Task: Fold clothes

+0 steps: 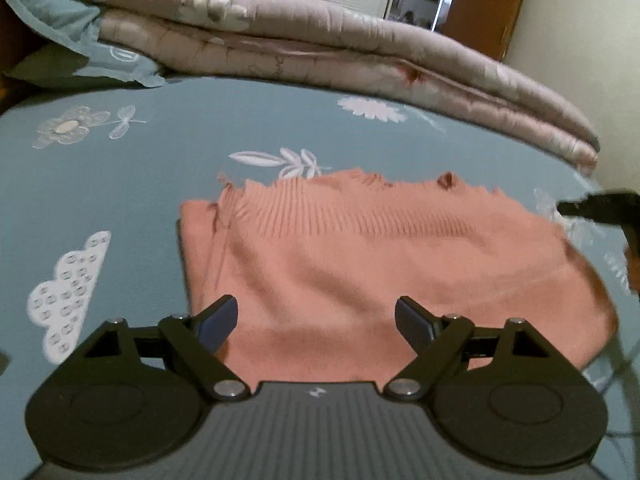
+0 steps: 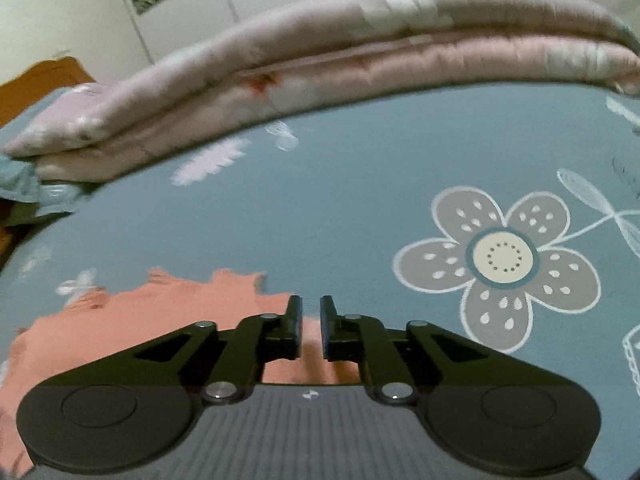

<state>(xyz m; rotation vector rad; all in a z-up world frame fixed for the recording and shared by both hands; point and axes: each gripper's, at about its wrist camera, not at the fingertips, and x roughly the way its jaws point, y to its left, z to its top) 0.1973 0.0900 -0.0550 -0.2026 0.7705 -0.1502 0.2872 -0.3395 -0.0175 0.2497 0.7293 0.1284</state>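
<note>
Lay folded on the blue-green bedsheet [image 1: 208, 128], the salmon-pink knit sweater [image 1: 360, 264]: centre and lower right of the left wrist view, ribbed band along its far edge, ragged outline at the top. Showed again in the right wrist view as a pink patch [image 2: 160, 320] in the lower left, running under the tool.

Hung over the sweater's near part, the left gripper [image 1: 316, 322], at the bottom centre of its frame: jaws spread wide, dark blue pads well apart, nothing between them but knit seen below. Whether the pads touched the cloth could not be told.

Sat at the bottom centre of the other view, the right gripper [image 2: 310, 328]: jaws nearly together, only a narrow slit left, no cloth visibly pinched in it. Appeared also as a dark shape at the right edge of the left view.

Stretched across the top of both frames, a folded pinkish quilt [image 1: 320, 40]. Printed at right of the right view, a large grey flower [image 2: 500, 264].
</note>
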